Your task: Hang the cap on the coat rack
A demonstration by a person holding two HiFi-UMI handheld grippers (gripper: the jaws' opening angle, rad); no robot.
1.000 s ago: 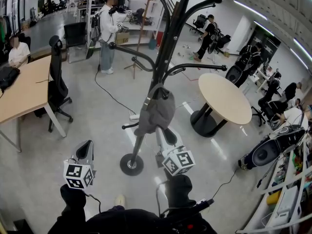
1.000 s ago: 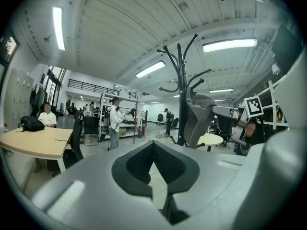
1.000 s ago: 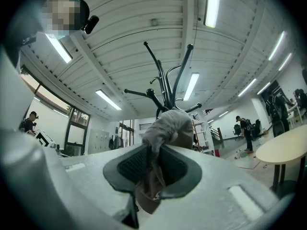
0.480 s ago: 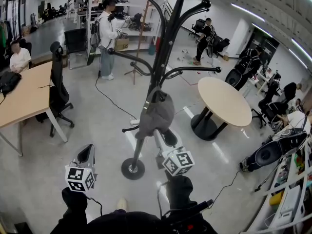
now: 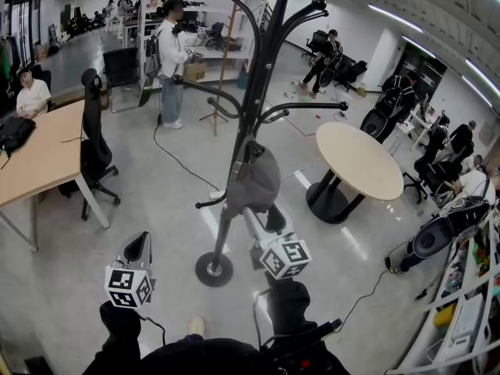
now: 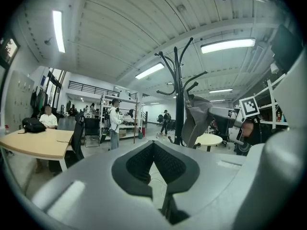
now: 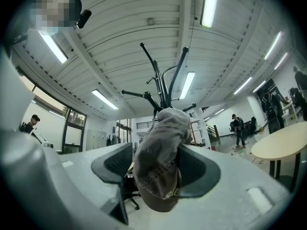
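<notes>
The cap point(image 5: 254, 180) hangs on the coat rack point(image 5: 262, 92), the right gripper point(image 7: 153, 169) has just been opening around it and should back off gently, and the left gripper point(image 6: 154, 164) is closed and empty.

Right gripper point(image 5: 262, 216): jaws just opening, cap point(image 5: 254, 180) between them, rack pole point(image 5: 262, 92) close beyond. Low hook point(image 5: 209, 202) juts to its left. Open air to its right. Nothing ahead of left gripper point(image 5: 141, 239).
</notes>
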